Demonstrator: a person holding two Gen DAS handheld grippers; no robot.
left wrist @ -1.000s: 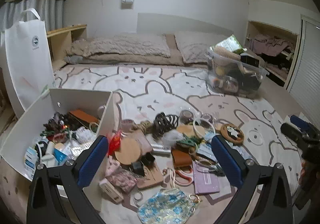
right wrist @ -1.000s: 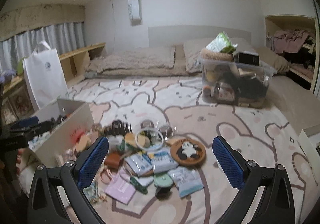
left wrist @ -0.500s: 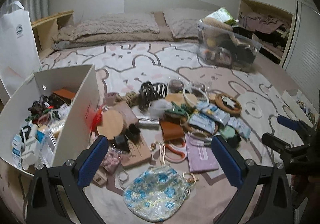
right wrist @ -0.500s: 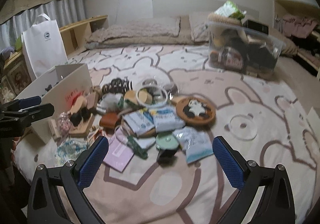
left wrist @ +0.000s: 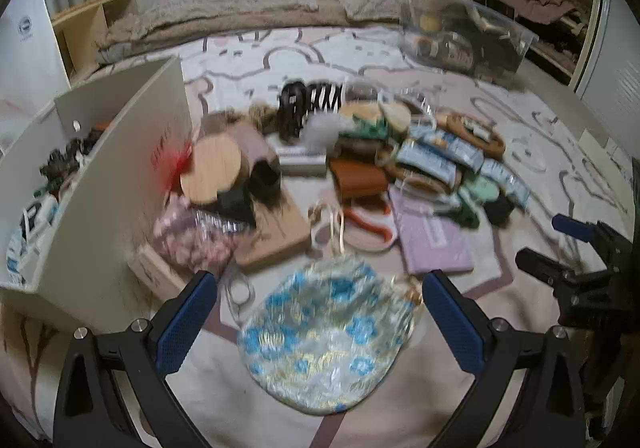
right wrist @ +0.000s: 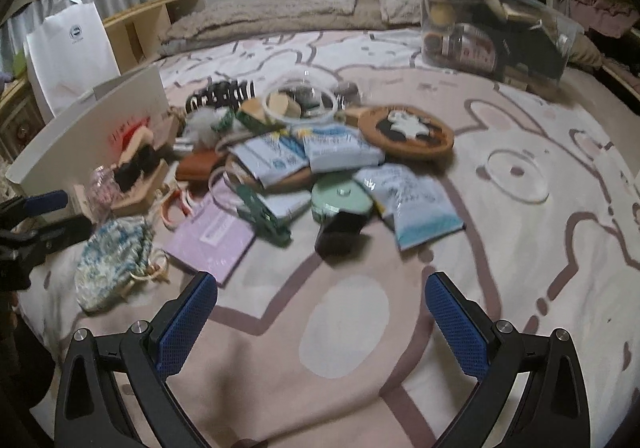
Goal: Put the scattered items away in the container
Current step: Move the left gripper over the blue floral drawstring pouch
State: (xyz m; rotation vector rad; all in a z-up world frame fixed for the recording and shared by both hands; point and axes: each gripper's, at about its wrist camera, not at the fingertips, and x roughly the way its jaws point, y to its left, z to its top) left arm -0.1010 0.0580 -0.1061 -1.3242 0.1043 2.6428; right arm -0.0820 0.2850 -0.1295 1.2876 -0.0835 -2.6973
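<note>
A pink cartoon-print bedspread (right wrist: 520, 248) holds scattered clutter beside a white open box (left wrist: 120, 175) at left. Both grippers, left (left wrist: 320, 304) and right (right wrist: 320, 300), hover with fingers spread wide, the left above a blue floral fabric pouch (left wrist: 324, 336).

Scattered items (left wrist: 360, 175) right of container (left wrist: 100, 175)

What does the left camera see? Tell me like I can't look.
The open left gripper hovers over a blue flowered pouch on a bunny blanket. Behind it lies a pile of small things, with a white box on the left.
</note>
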